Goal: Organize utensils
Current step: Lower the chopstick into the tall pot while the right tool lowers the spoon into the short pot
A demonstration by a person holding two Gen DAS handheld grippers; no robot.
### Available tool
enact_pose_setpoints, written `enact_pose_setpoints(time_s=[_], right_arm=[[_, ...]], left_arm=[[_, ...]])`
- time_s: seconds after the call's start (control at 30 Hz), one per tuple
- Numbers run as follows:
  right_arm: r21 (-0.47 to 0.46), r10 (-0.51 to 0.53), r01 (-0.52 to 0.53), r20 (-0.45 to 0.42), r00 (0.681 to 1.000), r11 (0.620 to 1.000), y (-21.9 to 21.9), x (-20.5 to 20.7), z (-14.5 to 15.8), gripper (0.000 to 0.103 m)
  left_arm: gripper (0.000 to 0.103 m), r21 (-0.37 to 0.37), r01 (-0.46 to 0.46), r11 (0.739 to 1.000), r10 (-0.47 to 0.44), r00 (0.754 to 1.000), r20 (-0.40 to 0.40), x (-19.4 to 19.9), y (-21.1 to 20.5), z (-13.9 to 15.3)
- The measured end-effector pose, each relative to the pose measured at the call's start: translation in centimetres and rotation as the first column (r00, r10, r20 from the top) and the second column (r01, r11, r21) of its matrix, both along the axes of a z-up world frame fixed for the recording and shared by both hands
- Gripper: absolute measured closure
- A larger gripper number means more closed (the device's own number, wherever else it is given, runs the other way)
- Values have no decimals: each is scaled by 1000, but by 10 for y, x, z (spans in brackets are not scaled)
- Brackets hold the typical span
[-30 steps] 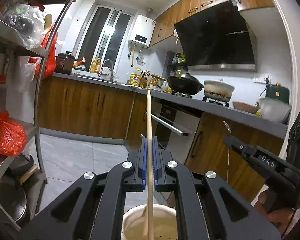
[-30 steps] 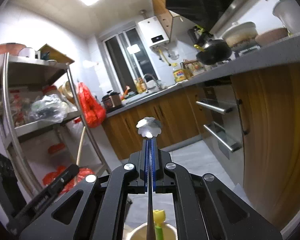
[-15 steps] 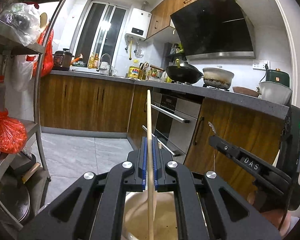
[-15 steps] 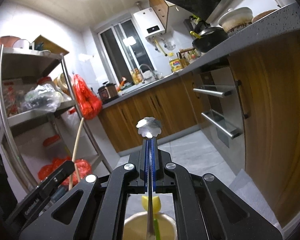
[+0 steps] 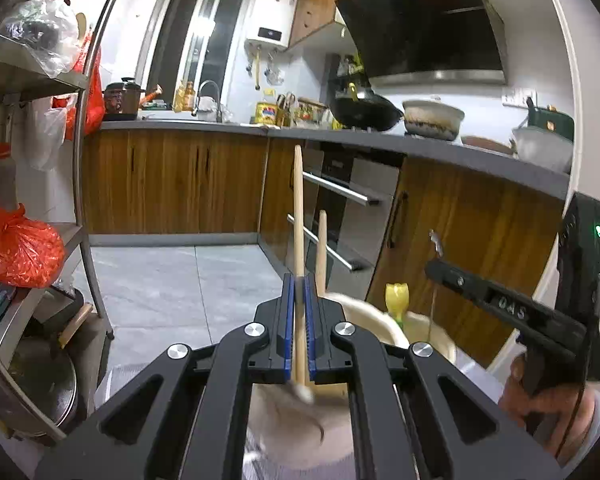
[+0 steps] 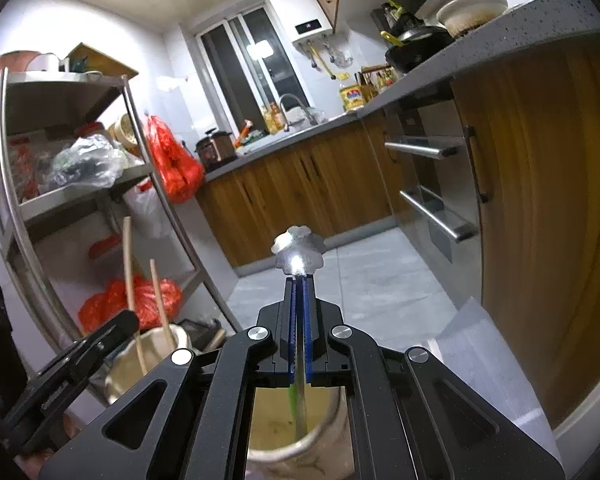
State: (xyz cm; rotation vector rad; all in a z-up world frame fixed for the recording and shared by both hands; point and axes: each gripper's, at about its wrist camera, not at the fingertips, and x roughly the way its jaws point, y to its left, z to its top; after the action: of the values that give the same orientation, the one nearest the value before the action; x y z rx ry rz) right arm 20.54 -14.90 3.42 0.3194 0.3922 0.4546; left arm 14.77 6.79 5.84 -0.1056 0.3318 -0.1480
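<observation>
Wooden chopstick (image 5: 298, 216) in the left gripper (image 5: 298, 312) and steel flower-topped utensil (image 6: 298, 250) in the right gripper (image 6: 298, 320) stayed pinched, seemingly half-lowered into cream holders (image 6: 288, 420).

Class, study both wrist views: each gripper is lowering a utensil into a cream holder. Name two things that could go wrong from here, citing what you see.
1. The left gripper is shut on a long wooden utensil right beside another wooden stick standing in its holder; they may collide.
2. The right gripper pinches a thin metal utensil edge-on over its holder; it could slip or twist when released.
</observation>
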Motion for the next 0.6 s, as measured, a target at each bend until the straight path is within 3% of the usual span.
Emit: enact_pose_setpoints(time_s=[0.33, 0.6], right_arm=[[-49, -15, 13, -44, 999, 999, 1, -2, -3, 99], [-75, -16, 11, -63, 998, 997, 2, -6, 0, 99]], left_arm=[[98, 40, -10, 999, 13, 998, -66, -5, 0, -5], [98, 55, -14, 998, 17, 998, -58, -9, -1, 2]])
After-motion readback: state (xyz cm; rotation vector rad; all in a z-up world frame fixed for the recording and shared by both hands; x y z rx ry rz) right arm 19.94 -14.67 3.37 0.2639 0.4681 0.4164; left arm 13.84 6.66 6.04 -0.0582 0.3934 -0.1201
